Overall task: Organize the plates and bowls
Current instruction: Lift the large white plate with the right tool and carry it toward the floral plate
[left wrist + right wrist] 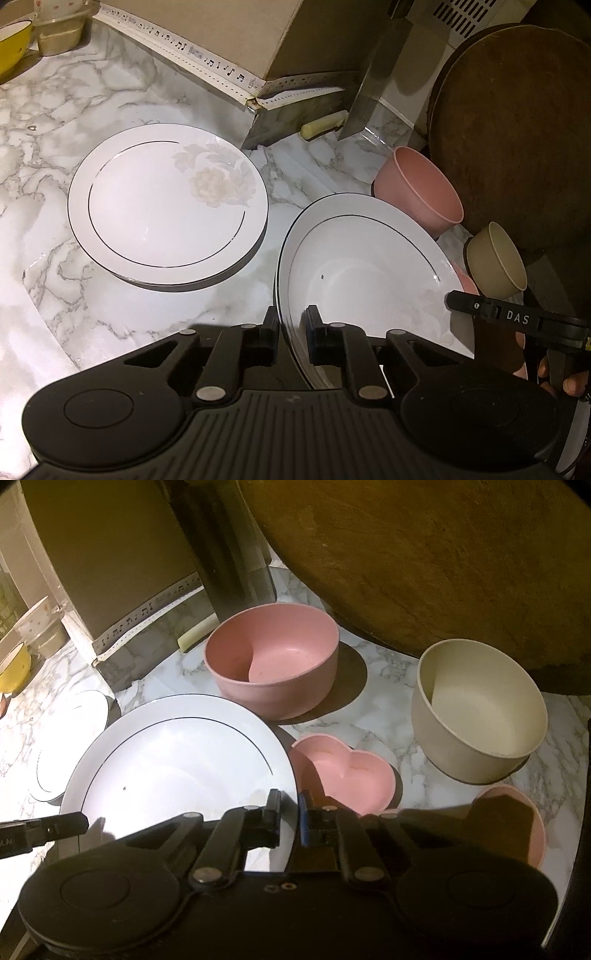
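Marble counter (55, 177) carries a lone plate (166, 206) far left; right of it, the near plate (369, 266) is pinched at opposite rims by the left gripper (291, 332) and right gripper (290, 812). Lifting onto the lone plate seems next. Only the right view shows the heart dish (343, 771).

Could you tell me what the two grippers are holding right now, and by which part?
Both hold the near white plate: left gripper and right gripper are each shut on its rim, at opposite sides.
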Action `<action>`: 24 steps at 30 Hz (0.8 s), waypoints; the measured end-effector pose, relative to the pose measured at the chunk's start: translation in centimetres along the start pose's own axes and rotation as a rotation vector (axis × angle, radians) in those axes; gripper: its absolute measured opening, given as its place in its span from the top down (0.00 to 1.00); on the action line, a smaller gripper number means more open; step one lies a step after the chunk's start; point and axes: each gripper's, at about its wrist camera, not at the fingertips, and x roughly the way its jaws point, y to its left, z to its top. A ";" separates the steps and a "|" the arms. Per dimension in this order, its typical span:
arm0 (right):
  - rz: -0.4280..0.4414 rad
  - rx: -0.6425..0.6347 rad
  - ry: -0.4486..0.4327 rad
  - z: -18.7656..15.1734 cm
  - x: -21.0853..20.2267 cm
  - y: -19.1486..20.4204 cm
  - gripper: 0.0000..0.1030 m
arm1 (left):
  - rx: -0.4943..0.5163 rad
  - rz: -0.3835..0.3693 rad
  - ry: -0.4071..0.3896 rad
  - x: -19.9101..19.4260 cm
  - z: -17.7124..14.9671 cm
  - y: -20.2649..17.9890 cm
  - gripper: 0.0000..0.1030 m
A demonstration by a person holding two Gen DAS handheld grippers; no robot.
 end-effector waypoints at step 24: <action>0.033 -0.069 -0.068 -0.4 -2.8 2.8 0.92 | 0.018 0.006 -0.088 -3.4 0.1 1.7 0.86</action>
